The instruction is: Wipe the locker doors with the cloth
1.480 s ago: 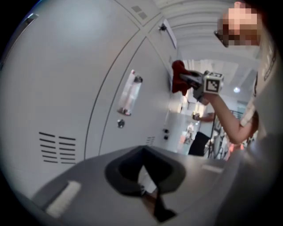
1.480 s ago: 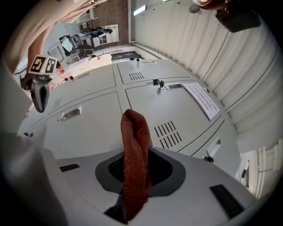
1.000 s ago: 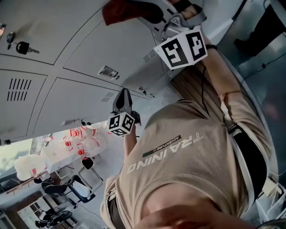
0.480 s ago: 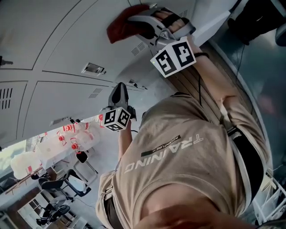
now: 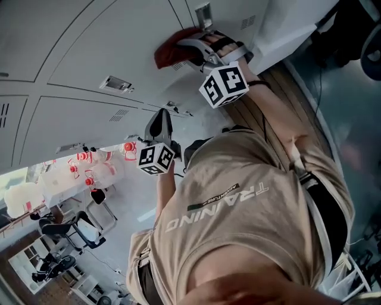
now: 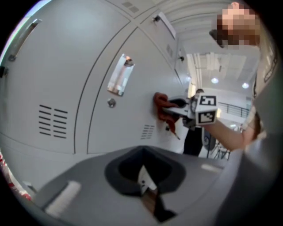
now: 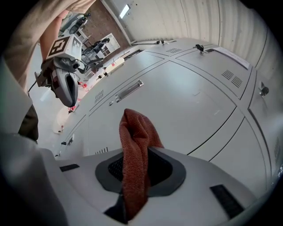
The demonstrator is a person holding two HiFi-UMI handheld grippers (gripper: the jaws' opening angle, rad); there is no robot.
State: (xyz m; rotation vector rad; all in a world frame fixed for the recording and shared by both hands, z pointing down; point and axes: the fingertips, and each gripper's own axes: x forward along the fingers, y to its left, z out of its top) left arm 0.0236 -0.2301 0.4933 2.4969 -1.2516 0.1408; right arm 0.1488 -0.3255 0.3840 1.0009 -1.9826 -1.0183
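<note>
We hold the rust-red woven cloth point(image 7: 135, 145) clenched between the jaws of our right gripper point(image 5: 186, 50). One fold stands up out of the jaws and the rest trails back over the gripper body. In the head view the cloth lies against one of the pale grey metal locker doors point(image 5: 101, 47), near a small vent grille point(image 5: 247, 22) and a metal label holder point(image 5: 203, 13). From the left gripper view it looks to be touching the panel, though we cannot tell how firmly. Our left gripper point(image 5: 161, 122) is held off to the side, apart from the doors, its jaws closed together on nothing.

We judge the wiping step to be in hand, with this door being rubbed. No view shows dirt or streaks, so we cannot say how much of the task is finished or which doors remain. The next move calls for pressing the cloth flat and sweeping it across the panel. We would steer round the label holder and the vent grille so the fold neither snags nor slips out of the jaws.
</note>
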